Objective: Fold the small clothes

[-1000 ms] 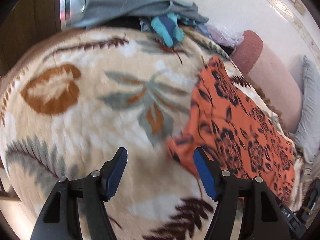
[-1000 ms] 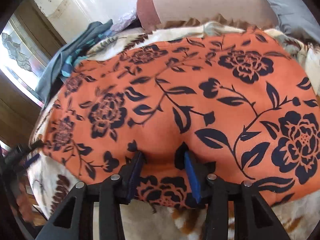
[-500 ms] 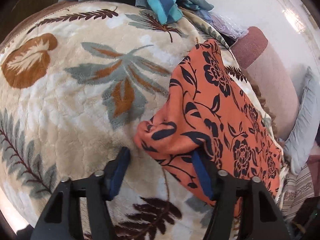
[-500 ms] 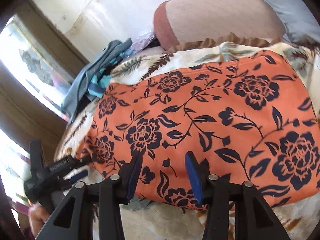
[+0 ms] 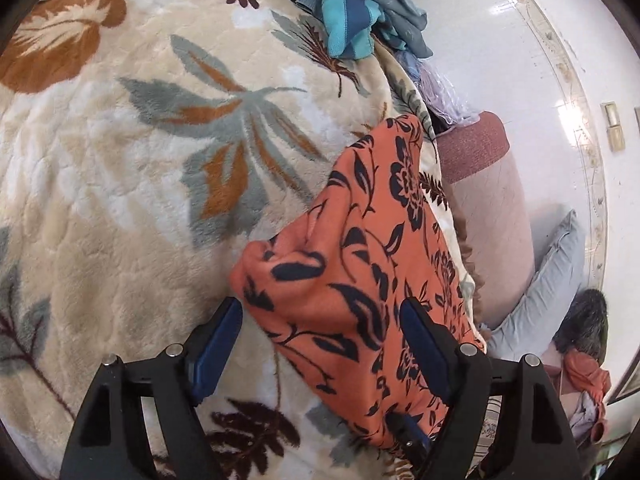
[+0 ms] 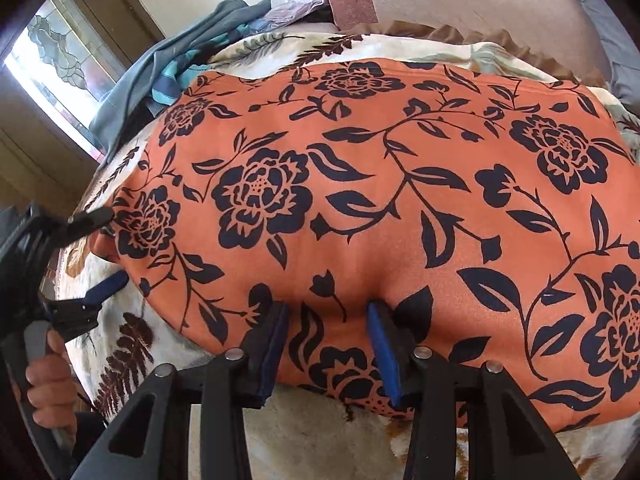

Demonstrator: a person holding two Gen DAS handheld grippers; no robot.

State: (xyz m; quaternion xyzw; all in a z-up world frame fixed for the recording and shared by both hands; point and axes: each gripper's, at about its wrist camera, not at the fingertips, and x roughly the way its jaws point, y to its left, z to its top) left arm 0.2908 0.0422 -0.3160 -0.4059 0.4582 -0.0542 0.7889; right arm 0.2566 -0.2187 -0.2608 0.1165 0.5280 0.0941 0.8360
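An orange cloth with dark flowers [image 6: 400, 168] lies spread on a floral blanket [image 5: 140, 184]. In the left wrist view its near corner [image 5: 320, 280] is bunched up between the blue pads of my left gripper [image 5: 320, 344]. Those jaws are opening: the left pad [image 5: 218, 344] stands clear of the fabric. The right wrist view shows the same left gripper [image 6: 107, 247] astride that corner at the far left. My right gripper [image 6: 330, 344] is shut on a fold at the cloth's near edge, and the fabric puckers just above its pads.
A heap of blue-grey clothes [image 5: 360, 8] lies at the blanket's far end. A pink bolster [image 5: 492, 216] and a grey pillow [image 5: 552, 280] line the wall side. A person's hand [image 6: 48, 384] holds the left gripper. A window [image 6: 52, 52] is at the left.
My left gripper moved onto the cloth's corner, closed around it and bunched it, and has now spread its jaws wider. The right gripper keeps its hold on the near edge.
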